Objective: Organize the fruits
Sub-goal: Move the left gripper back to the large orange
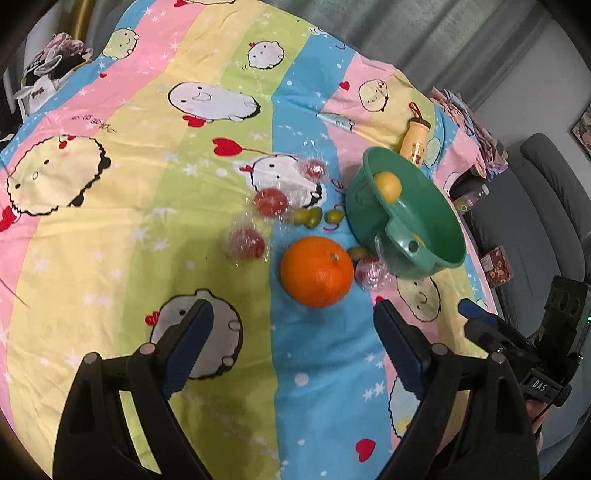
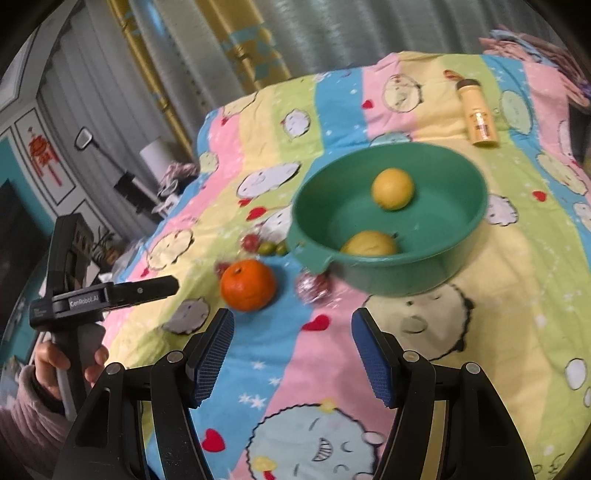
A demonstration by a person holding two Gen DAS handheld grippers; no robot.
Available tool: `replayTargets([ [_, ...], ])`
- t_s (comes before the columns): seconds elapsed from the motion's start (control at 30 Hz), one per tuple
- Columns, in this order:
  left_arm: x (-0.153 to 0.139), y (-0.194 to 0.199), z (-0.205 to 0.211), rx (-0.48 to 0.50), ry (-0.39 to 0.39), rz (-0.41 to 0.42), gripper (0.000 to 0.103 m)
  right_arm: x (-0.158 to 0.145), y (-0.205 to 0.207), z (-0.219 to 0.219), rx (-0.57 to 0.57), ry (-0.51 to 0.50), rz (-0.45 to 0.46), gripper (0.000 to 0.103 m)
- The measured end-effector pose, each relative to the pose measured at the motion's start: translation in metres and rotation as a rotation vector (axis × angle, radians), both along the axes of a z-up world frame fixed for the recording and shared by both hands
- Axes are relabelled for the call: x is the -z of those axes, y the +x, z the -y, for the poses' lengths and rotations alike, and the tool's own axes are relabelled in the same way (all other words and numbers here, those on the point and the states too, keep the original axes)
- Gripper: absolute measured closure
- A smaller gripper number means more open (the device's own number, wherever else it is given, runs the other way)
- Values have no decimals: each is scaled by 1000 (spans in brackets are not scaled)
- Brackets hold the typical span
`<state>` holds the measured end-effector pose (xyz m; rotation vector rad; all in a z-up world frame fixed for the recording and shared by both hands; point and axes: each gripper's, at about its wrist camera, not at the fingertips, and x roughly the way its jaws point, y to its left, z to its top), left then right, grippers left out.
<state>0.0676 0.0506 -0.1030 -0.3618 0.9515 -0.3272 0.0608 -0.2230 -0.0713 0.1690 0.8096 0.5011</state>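
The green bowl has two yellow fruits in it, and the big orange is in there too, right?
Not quite. The green bowl does hold two yellow fruits, but the orange is outside it, lying on the blanket next to the bowl. The right wrist view shows this plainly.

- striped cartoon bedsheet (image 1: 110,229) covers the whole surface
- grey-green curtain (image 2: 354,29) behind, gold-and-teal drape (image 2: 255,44) beside it
- grey sofa (image 1: 546,206) at right
- panelled wall with red ornament (image 2: 42,157) at left
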Motion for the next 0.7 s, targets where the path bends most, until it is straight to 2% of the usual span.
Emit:
replayTargets([
  [0.2,4,-5,5,23,-7,-2,14,6,-3,-20,-52,-24,-8,36],
  [0.47,9,-5,8,60,7,39,14,18,1,-41,-96,-67,-25,36],
  [0.7,22,0,9,77,-1,28,14,30,11,-58,-114,-80,-44,36],
])
